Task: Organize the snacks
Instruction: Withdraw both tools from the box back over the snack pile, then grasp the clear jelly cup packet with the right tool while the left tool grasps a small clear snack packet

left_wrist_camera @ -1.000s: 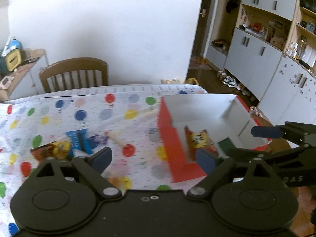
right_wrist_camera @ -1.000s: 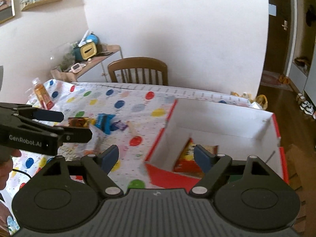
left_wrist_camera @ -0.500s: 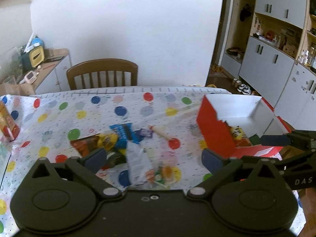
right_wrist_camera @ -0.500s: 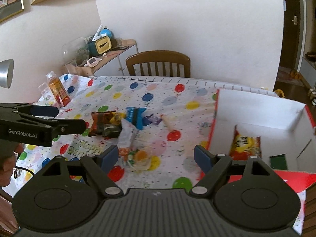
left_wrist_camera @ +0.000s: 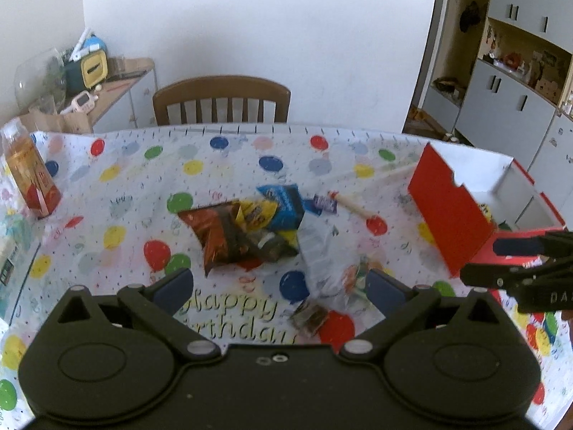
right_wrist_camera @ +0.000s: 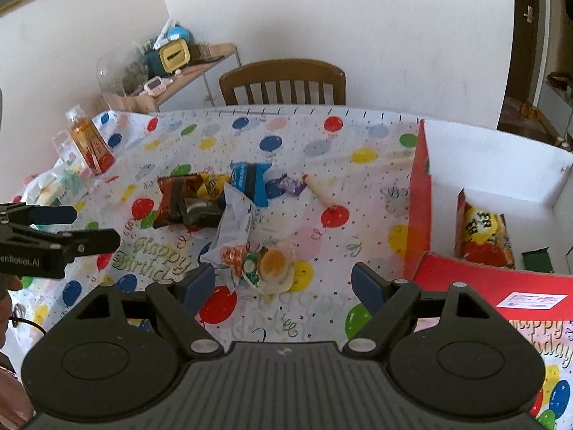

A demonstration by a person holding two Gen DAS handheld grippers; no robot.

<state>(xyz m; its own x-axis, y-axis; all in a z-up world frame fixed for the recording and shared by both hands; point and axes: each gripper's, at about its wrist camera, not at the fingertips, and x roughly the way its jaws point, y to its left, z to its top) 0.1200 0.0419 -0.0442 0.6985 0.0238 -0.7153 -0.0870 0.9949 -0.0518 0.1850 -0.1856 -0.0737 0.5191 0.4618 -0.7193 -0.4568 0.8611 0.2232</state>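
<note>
Both sets of jaws are held wide open and empty above the counter [right_wrist_camera: 358,132]. A snack pile [right_wrist_camera: 222,211] is seen ahead, the red box [right_wrist_camera: 419,197] at right.

white wall [left_wrist_camera: 250,28], wooden chair [left_wrist_camera: 221,102], grey cabinets [left_wrist_camera: 508,107]

Snack pile [right_wrist_camera: 229,208] left of box [right_wrist_camera: 494,165]; bottle [right_wrist_camera: 87,143] far left.

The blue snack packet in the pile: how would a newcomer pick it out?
On the balloon-print tablecloth, left of the red box, lies a heap of snacks. At its far edge, nearest the wooden chair, is the blue snack packet: the heap's only blue wrapper, beside a small purple one.
</note>
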